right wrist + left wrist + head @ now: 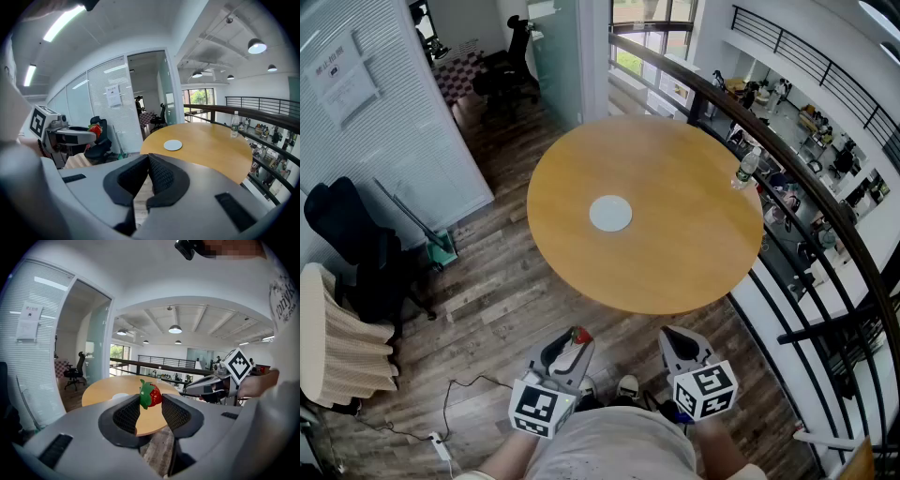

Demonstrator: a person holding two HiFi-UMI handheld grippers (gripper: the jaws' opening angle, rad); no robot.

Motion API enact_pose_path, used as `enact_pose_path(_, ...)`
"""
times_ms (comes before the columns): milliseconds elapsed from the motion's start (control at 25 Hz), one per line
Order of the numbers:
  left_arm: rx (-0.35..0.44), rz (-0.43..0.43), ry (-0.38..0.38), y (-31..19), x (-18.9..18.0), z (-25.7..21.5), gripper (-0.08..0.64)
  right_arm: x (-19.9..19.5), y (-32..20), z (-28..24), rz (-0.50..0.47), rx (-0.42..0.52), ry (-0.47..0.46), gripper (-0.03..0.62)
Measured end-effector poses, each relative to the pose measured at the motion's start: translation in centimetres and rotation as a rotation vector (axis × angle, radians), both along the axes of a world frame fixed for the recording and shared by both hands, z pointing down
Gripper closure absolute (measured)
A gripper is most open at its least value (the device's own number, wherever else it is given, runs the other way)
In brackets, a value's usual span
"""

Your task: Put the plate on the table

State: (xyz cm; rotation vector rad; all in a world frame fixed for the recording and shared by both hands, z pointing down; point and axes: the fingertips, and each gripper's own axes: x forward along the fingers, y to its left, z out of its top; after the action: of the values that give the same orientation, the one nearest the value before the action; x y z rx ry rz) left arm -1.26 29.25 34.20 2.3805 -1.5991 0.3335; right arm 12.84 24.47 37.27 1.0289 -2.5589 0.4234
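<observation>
Wood-plank flooring spreads below you in the head view, with a round wooden worktop (675, 262) straight ahead and a black railing (825, 234) curving along its right side. The white plate (610, 213) lies flat near the middle of that worktop, well apart from both of your tools. A water bottle (746, 169) stands upright near the worktop's right edge, beside the railing. A black office chair (356, 253) sits off to the left. Your left gripper (572, 342) and right gripper (677, 337) hang low in front of you, short of the worktop, and a strawberry (580, 335) shows at the tip of the left one.

Looking along your left gripper (151, 401), its fingers (129, 414) are clamped on the strawberry (151, 394), which sits between their tips with its green leaves turned to the left. Beyond it you see the worktop (108, 390) and the plate (120, 395) lying on it. Your right gripper reaches in from the right, with its marker cube (238, 365) above.

Looking along your right gripper (146, 159), its fingers (164, 176) are pressed together with nothing between them. The plate (173, 145) rests on the worktop (215, 150) ahead, and the bottle (235, 124) stands at the far side. Your left gripper (77, 136) shows at the left edge, the strawberry (96, 128) at its tip.
</observation>
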Motion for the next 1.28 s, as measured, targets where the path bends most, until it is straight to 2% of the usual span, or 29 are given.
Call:
enact_pose_path(520, 0.012, 0.008, 0.004, 0.8, -1.2, 0.3, 0.4, -0.9, 0.5, 0.1, 0.018, 0.003, -0.004, 0.568)
enact_pose_path(1160, 0.026, 0.069, 0.02, 1.5, -5.3, 0.5, 0.4, -3.2, 1.2, -0.5, 0.13, 0.018, -0.008, 0.568)
enact_pose_path(1280, 0.017, 0.081, 0.045, 1.1, -6.2, 0.6, 0.4, -4.1, 1.3, -0.4, 0.146, 0.016, -0.006, 0.568)
